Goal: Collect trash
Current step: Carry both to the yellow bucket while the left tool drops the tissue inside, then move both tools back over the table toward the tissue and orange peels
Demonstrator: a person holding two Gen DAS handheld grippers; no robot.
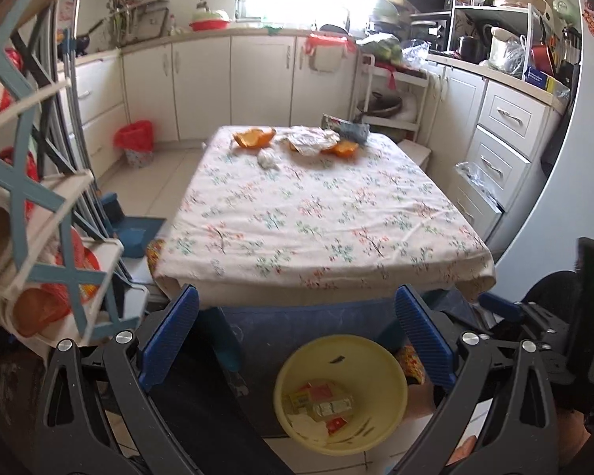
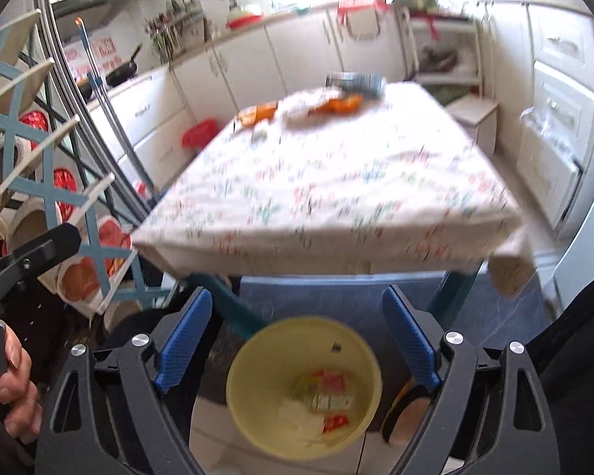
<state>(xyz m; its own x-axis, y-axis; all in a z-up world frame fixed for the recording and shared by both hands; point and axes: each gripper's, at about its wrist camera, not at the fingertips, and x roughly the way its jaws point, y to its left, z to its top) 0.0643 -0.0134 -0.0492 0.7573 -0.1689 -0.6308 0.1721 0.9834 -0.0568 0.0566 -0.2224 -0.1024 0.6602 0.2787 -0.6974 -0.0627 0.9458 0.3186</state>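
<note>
Item: trash, loose, at the far end of the table with the floral cloth. Components: two orange peel pieces, one left and one right; a crumpled white wrapper between them; a small wadded tissue just nearer; a bluish crumpled bag at the far edge. Receptacle: yellow bin on the floor below the near table edge, already holding a few wrappers. Handling, as judged: all pieces light and soft; peel is curled, slightly stiff, probably slick on the inner face, best pinched across a raised rim; wrapper and tissue crush easily, best taken at a high fold. Tools: left hand-held gripper with fingers spread wide, holding nothing; right hand-held gripper likewise wide and empty. Both hang above the bin, well apart from the trash. Visibility: the right wrist view is motion-blurred, so the trash there shows only as orange and white smears; the bag's contents and the bin's lower layers cannot be made out.
</note>
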